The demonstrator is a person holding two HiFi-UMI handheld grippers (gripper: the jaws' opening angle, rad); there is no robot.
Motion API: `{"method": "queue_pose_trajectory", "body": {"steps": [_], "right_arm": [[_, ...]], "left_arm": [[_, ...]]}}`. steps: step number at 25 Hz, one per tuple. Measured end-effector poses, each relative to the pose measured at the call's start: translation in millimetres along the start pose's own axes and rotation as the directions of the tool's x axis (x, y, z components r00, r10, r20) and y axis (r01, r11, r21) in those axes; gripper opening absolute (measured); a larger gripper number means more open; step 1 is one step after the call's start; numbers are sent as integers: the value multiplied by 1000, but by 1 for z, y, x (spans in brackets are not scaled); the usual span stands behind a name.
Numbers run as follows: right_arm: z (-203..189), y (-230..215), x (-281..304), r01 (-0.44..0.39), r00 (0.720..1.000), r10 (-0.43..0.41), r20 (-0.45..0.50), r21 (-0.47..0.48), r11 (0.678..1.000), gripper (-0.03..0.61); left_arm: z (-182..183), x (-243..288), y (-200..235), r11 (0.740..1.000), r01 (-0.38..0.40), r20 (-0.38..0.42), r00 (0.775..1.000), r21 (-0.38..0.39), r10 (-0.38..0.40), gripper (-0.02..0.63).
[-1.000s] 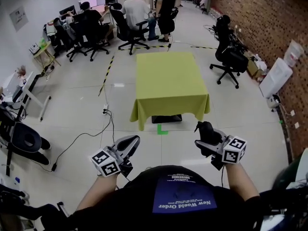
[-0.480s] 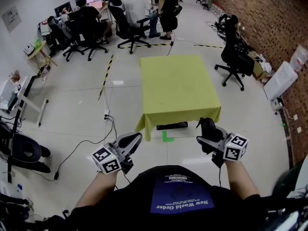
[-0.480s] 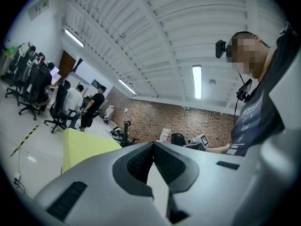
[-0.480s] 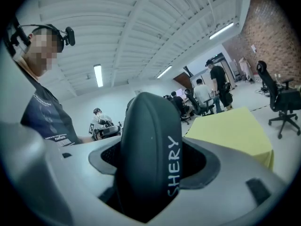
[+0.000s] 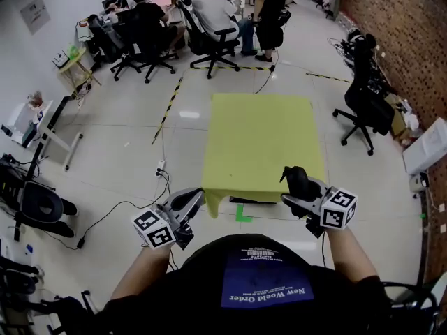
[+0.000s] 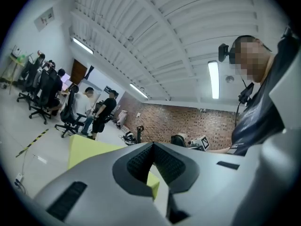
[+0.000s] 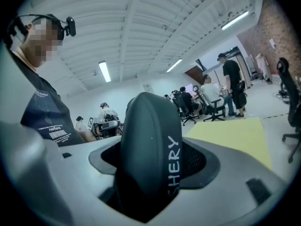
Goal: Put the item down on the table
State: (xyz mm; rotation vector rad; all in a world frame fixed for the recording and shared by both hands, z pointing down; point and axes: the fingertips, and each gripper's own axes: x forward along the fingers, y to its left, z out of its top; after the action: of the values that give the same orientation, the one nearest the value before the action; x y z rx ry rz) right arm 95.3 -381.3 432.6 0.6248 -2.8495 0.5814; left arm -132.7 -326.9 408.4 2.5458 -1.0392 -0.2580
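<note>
A low table [image 5: 265, 138] under a yellow-green cloth stands straight ahead, its top bare. In the head view my right gripper [image 5: 293, 188] hovers over the cloth's near right corner, shut on a black computer mouse [image 5: 299, 181]. The right gripper view shows the mouse [image 7: 148, 149] standing on edge between the pads, white lettering down its side, with the table [image 7: 235, 135] beyond it. My left gripper [image 5: 193, 199] is just off the table's near left corner, its pads [image 6: 141, 159] closed together with nothing in them. Both grippers are held about level, in front of the person's chest.
Several people sit or stand at desks at the far end, by black office chairs [image 5: 216, 44]. Another chair [image 5: 367, 107] stands right of the table by the brick wall. Black-yellow floor tape [image 5: 171, 103], a power strip with cable [image 5: 159, 167] and a green floor mark [image 5: 242, 213] lie nearby.
The table has come much closer in the head view. Both grippers have travelled forward to its near edge. The mouse stays in the right gripper, and the left stays closed.
</note>
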Motion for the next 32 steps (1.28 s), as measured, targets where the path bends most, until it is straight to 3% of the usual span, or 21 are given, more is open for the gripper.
{"method": "queue_pose_trajectory", "body": {"steps": [4,11,18,24,29,32], "right_arm": [[22,-42,6,-50,999,50,-14,-42,998,328],[43,-95,32,-35,999,35,-14,-31,999,328],[78,-136,80,60,998,-60,25,-5,998,328],[91,-170,118,180,983,-181,19,26,983,328],[94,-205,139,256,967,-255,-23,42,966,328],[91,-231,138,274,958,-273,-84,-3,962,328]], "left_arm": [[7,43,11,999,-37,19,999,5,37,5],[7,87,44,1000,-9,-34,999,6,9,5],[34,111,115,996,83,-27,996,-9,-83,5],[53,120,182,987,159,-65,985,-10,-160,5],[54,129,222,983,182,-106,977,-18,-183,5],[48,143,227,985,172,-116,978,-31,-174,5]]}}
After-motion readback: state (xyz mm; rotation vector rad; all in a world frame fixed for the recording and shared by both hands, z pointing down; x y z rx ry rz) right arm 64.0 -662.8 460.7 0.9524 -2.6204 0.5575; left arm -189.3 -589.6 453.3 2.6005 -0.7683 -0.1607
